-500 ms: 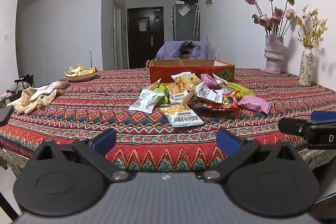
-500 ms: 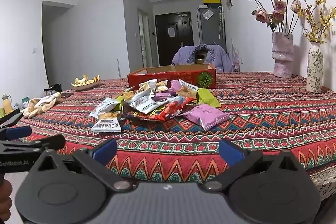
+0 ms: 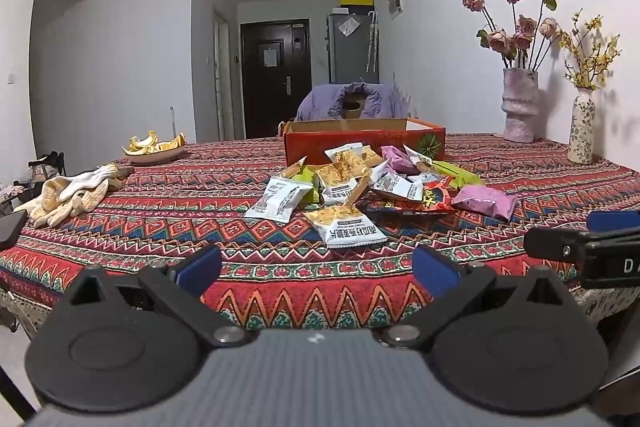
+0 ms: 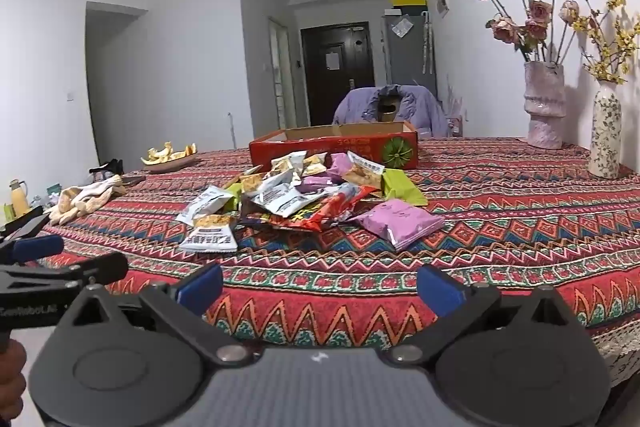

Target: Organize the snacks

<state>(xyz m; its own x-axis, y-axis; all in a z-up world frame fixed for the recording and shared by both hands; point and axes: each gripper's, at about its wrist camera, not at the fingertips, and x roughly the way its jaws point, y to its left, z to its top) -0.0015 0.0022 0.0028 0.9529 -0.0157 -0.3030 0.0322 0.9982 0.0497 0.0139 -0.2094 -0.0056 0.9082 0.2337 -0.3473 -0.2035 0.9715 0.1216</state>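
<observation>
White crinkled foil snack packet (image 3: 347, 229), lying mid-frame, is being faced by the wide-open, empty left hand-held gripper (image 3: 316, 267), the nearer one.

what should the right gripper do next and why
Probably ease the right gripper forward toward the purple snack pack. Its jaws stand wide open with nothing between them, that pack lies nearest on its side, apart from the pile, and the red box behind the pile is open.

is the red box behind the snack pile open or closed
Open. The red box has no lid over it: both views show its brown inner walls above the front edge. What lies inside cannot be told, since the front wall hides its floor.
</observation>
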